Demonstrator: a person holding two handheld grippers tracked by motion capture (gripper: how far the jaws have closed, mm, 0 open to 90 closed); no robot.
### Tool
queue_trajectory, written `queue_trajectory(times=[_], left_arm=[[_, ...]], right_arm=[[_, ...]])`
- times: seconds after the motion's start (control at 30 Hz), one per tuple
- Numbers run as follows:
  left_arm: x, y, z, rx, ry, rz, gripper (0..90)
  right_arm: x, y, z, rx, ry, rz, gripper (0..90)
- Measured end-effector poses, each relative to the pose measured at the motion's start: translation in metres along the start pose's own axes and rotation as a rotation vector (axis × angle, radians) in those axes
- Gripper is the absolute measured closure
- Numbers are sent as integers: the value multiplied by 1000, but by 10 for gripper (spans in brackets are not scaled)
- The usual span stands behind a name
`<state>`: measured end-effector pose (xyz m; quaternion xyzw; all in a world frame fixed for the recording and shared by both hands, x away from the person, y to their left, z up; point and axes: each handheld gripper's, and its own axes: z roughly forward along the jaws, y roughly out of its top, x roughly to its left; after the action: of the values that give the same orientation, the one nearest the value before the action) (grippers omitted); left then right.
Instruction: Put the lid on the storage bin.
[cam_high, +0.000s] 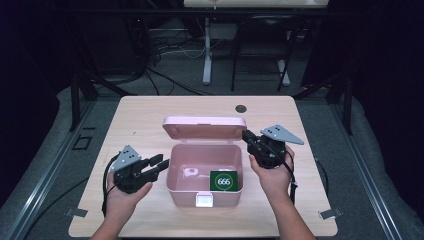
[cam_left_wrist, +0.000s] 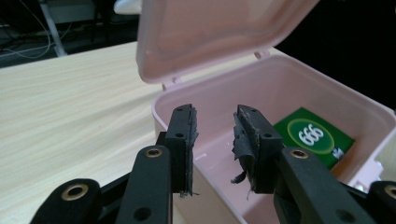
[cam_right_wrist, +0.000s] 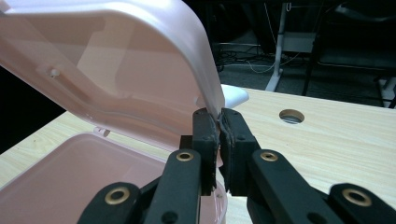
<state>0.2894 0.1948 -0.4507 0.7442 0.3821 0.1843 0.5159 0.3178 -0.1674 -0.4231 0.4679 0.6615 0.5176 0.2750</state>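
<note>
The right gripper (cam_right_wrist: 219, 122) is clamped tight on the edge of the pink lid (cam_right_wrist: 140, 60), jaws pinching the rim at its right corner, and the lid stands raised and tilted over the box. From above, that gripper (cam_high: 248, 136) sits at the lid's (cam_high: 204, 128) right end, the person's right hand (cam_high: 274, 175) wrapped around its body, beside the box's right wall.

Over on the other side, the left gripper (cam_left_wrist: 214, 133) is parted, nothing between the pads, worn black rubber hanging in shreds off the right-hand pad. It hovers just at the left wall of the pink box (cam_left_wrist: 299, 88), jaws pointing in toward the opening. In the high view the left gripper (cam_high: 161, 164) is just beside the box's (cam_high: 172, 170) left rim, held in the left hand (cam_high: 122, 195).

Inside the box, a green card (cam_high: 223, 181) with "666" in a white oval lies flat in the front right corner; the left gripper view shows the same card (cam_left_wrist: 314, 136) on the floor of the box. The box sits mid-table on the pale wooden table (cam_high: 140, 120), white latch (cam_high: 204, 200) facing the person. A round cable hole (cam_high: 241, 108) lies behind the lid.
</note>
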Motion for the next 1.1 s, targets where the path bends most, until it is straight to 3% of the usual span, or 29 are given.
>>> queue_trajectory(times=[0.3, 0.67, 1.1], left_arm=[[4, 21, -1, -25, 6, -20, 662], [7, 44, -2, -46, 34, -4, 646], [7, 58, 1, -72, 51, 14, 650]], right_arm=[[-1, -3, -2, -3, 14, 8, 847], [-1, -5, -4, 0, 25, 12, 840], [-3, -6, -7, 9, 37, 9, 801]])
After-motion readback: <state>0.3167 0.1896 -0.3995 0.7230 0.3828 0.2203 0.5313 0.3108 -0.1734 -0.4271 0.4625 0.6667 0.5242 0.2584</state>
